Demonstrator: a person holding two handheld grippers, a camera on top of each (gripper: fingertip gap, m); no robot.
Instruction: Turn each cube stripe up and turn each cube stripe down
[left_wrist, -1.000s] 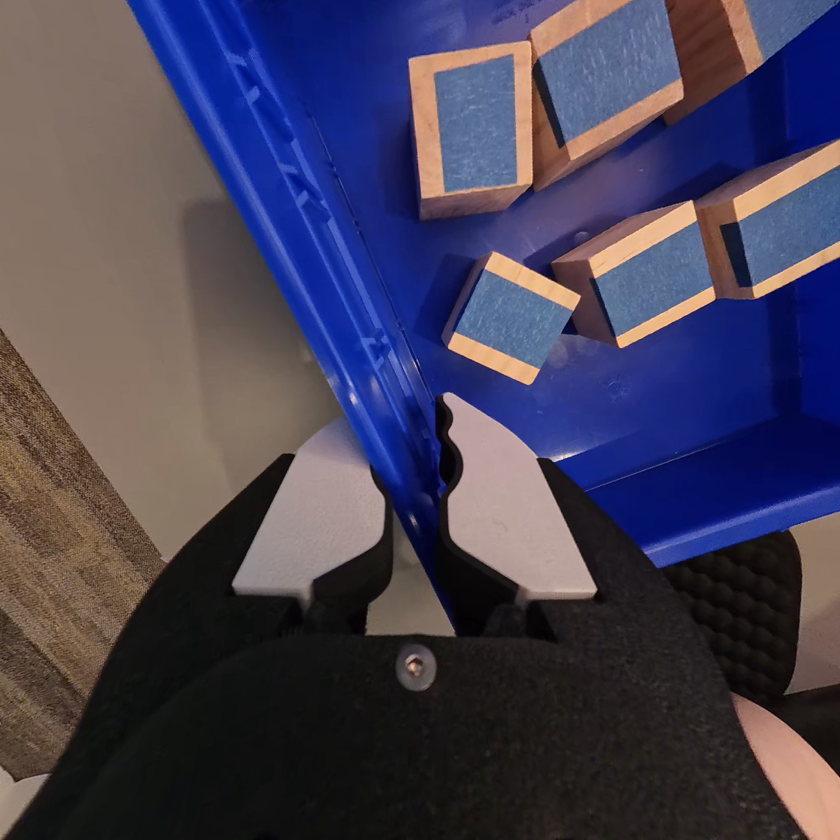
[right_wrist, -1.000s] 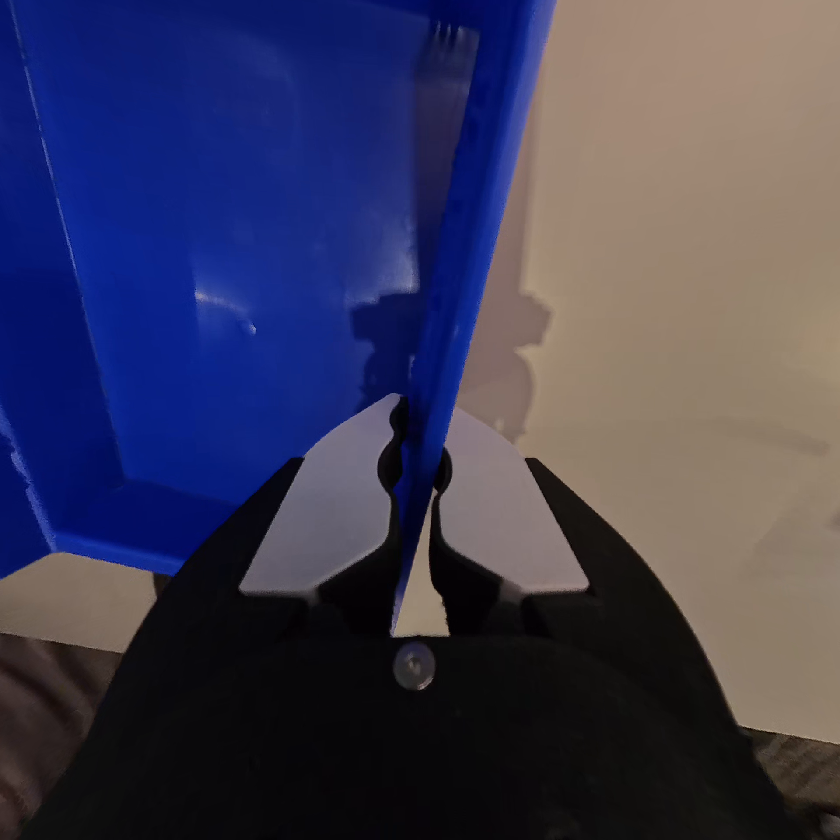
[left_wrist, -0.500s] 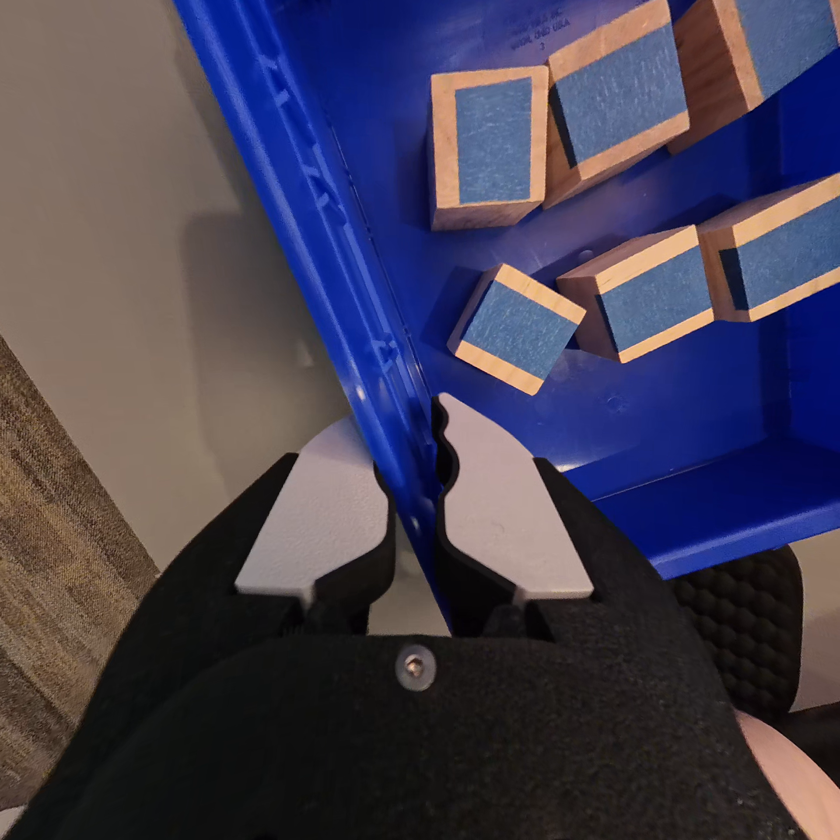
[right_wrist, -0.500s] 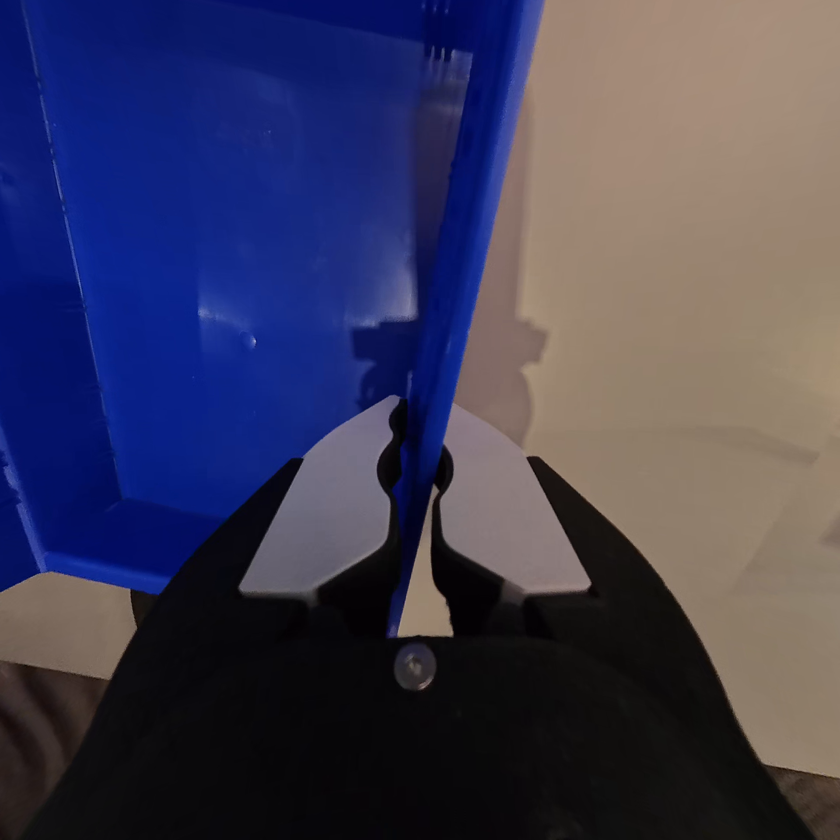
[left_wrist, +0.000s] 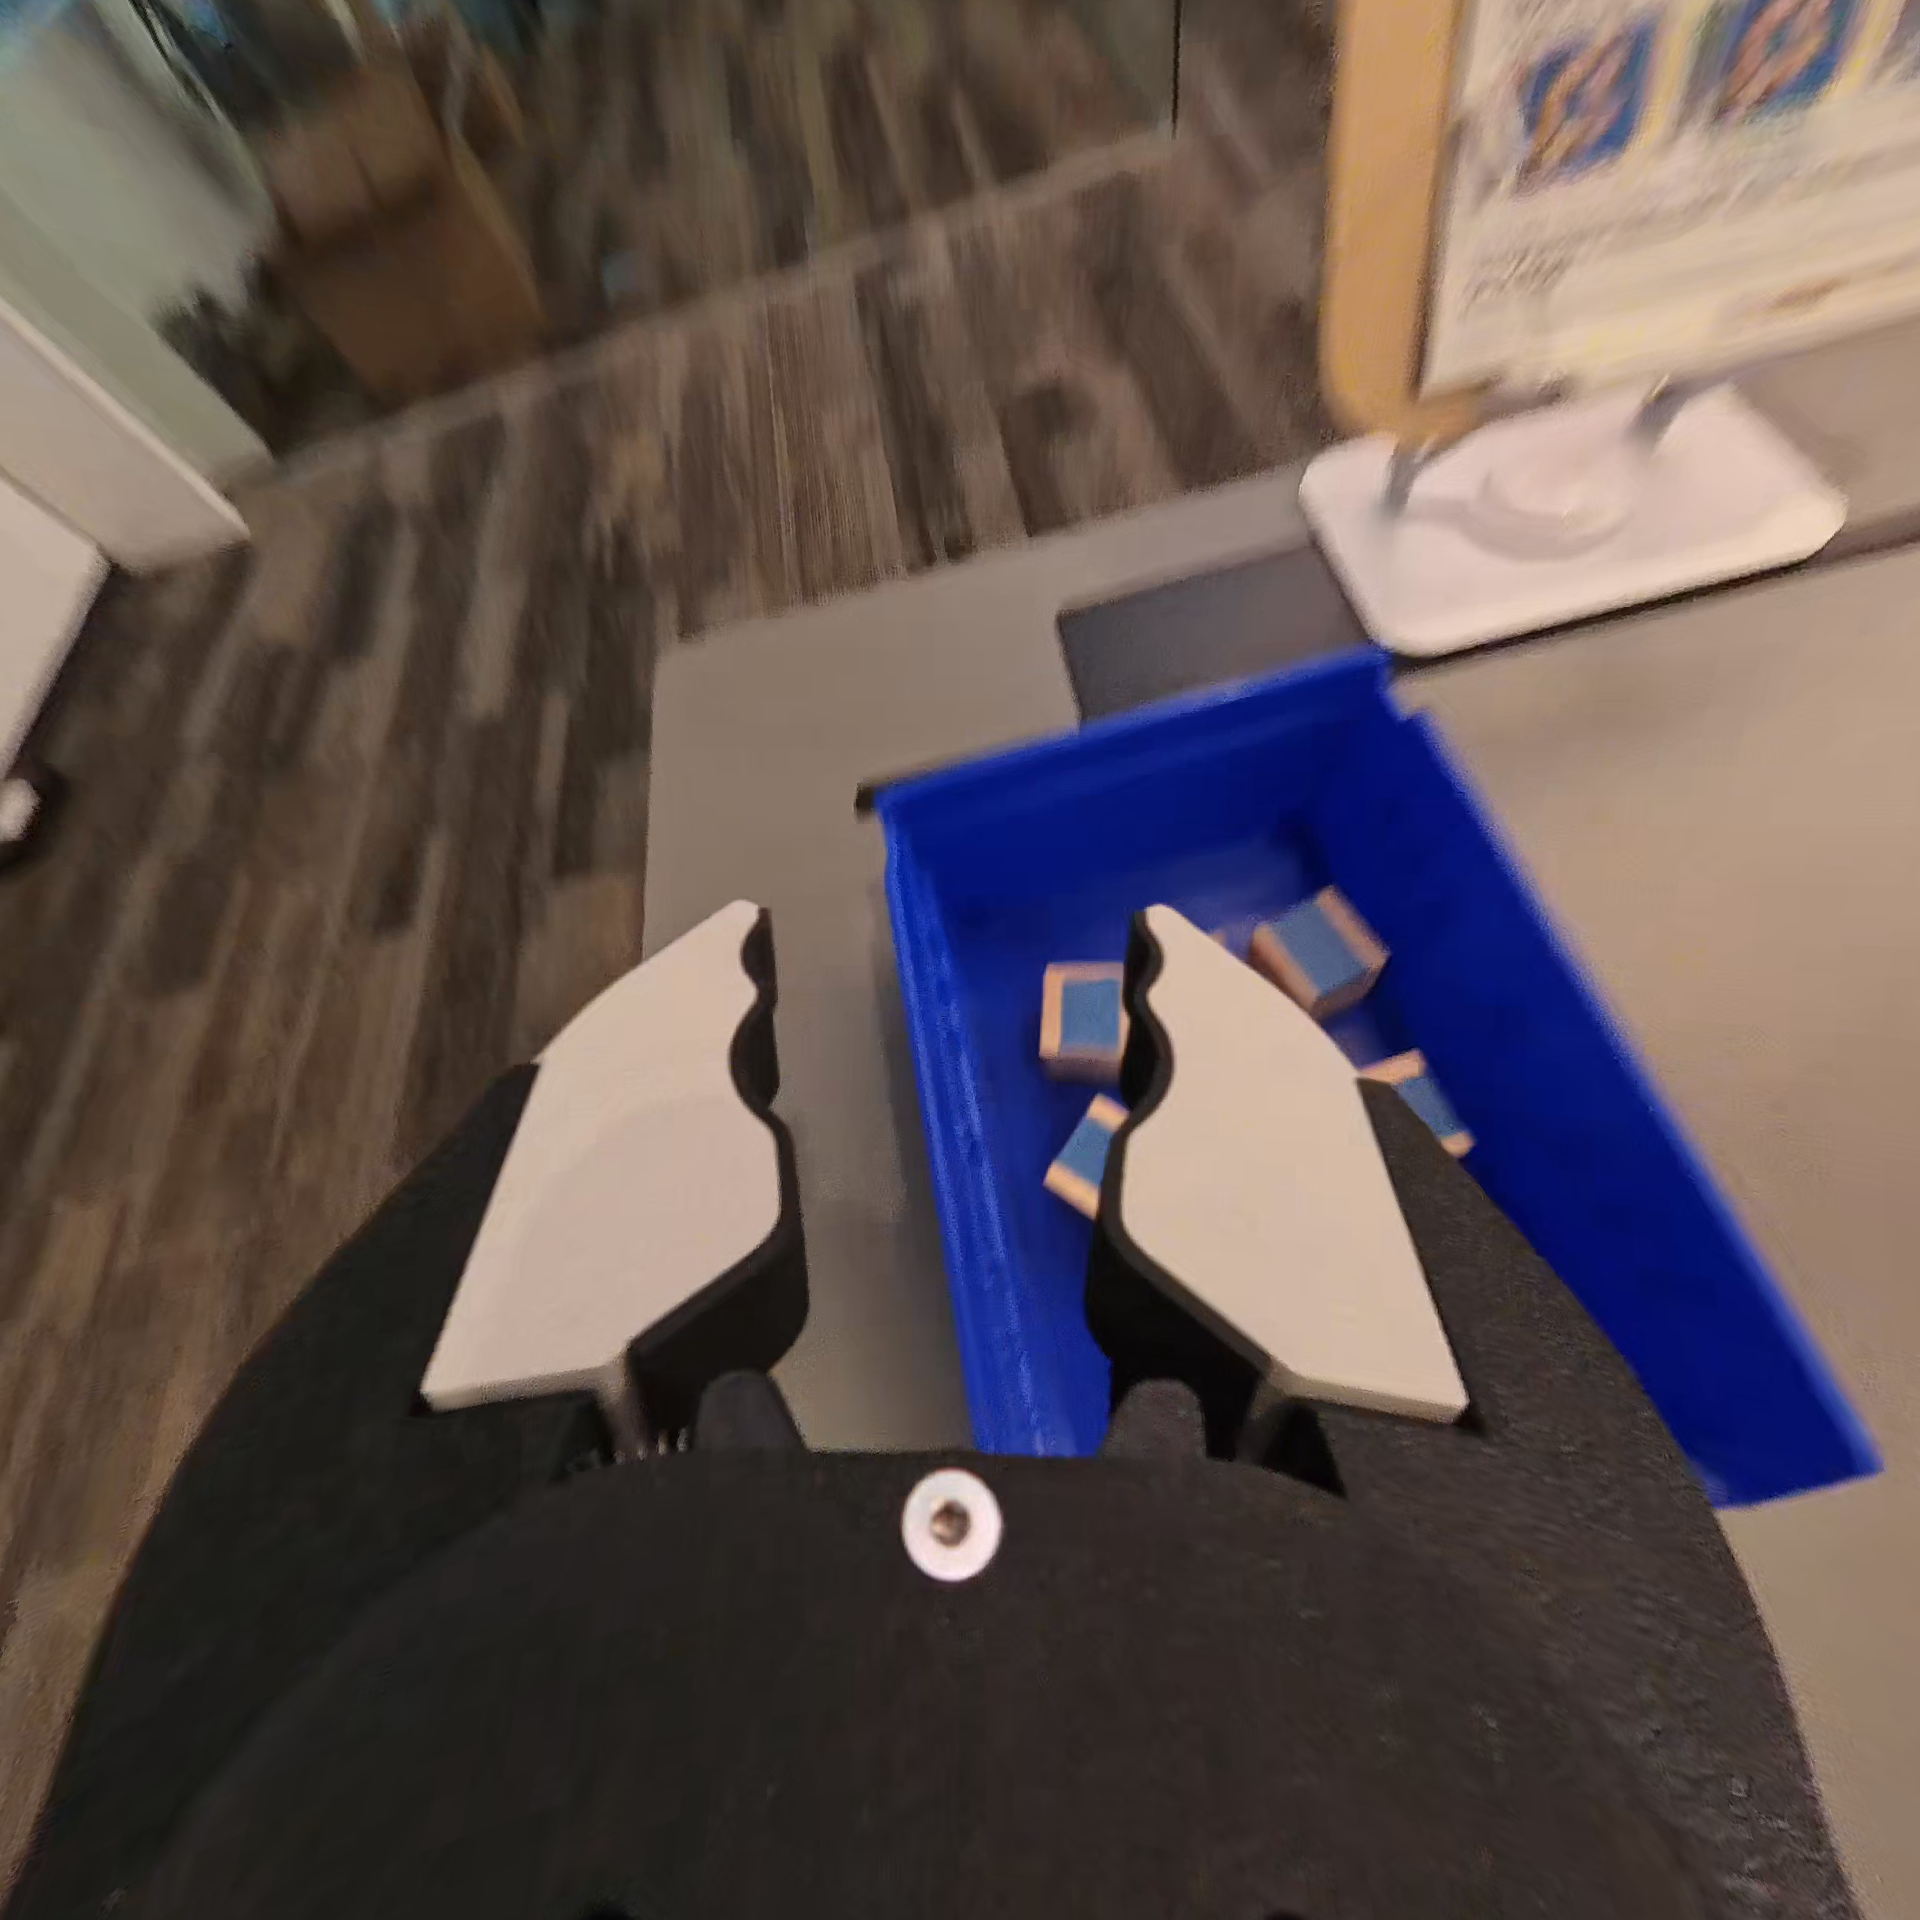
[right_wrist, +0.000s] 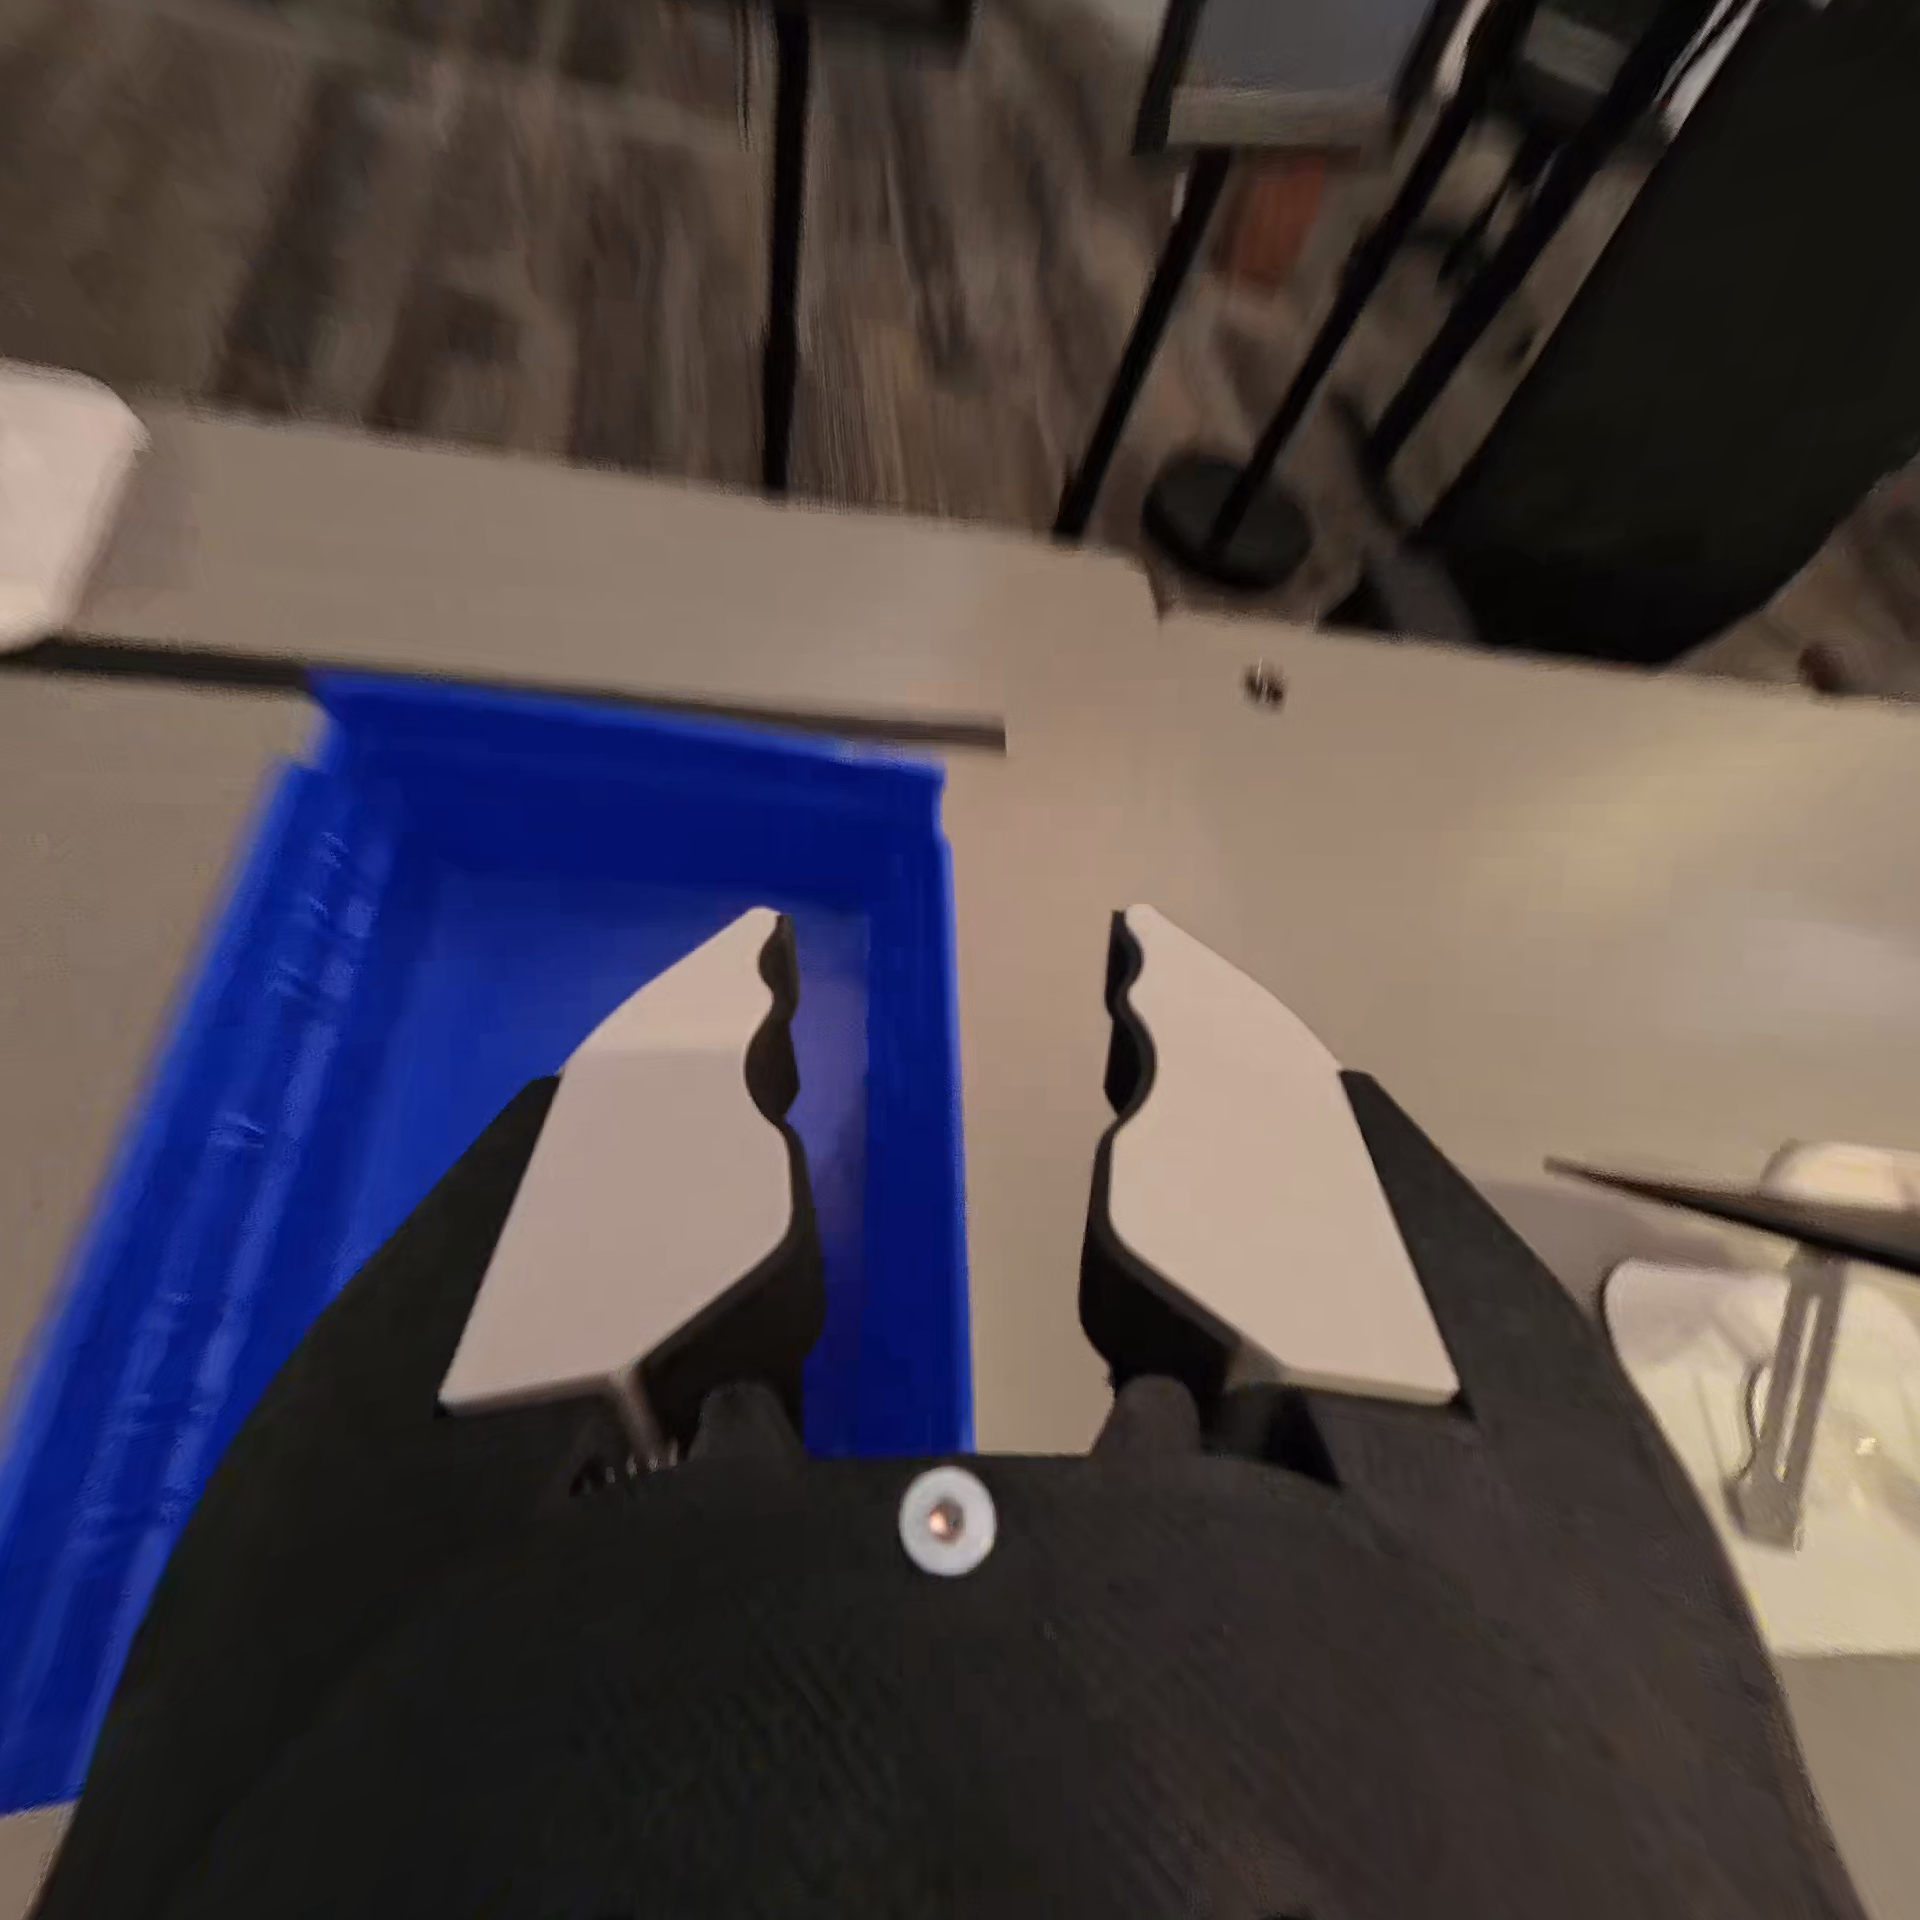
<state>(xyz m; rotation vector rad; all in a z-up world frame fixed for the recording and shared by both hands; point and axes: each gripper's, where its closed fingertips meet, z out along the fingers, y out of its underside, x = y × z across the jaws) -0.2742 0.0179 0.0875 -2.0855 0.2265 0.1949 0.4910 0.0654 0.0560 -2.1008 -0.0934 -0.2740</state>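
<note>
A blue plastic bin (left_wrist: 1621, 1195) rests on the grey table and holds several wooden cubes, each with a blue stripe face up, such as one cube (left_wrist: 1083, 1020) near its left wall and another (left_wrist: 1320, 961) farther back. My left gripper (left_wrist: 951, 920) is open and empty, raised above the bin's left wall. In the right wrist view the bin (right_wrist: 260, 1091) lies at the left, its cubes hidden. My right gripper (right_wrist: 945, 920) is open and empty, raised over the bin's right wall (right_wrist: 920, 1143).
The grey table (left_wrist: 727, 831) ends at a carpeted floor (left_wrist: 312, 831) on the left. A white stand base (left_wrist: 1558, 520) and a dark pad (left_wrist: 1195, 644) lie behind the bin. A black stand (right_wrist: 1226, 520) and a metal stand (right_wrist: 1797, 1382) are at the right.
Both grippers have let go of the bin walls, opened and lifted back. The bin now sits flat on the table, farther off. Both views are motion-blurred.
</note>
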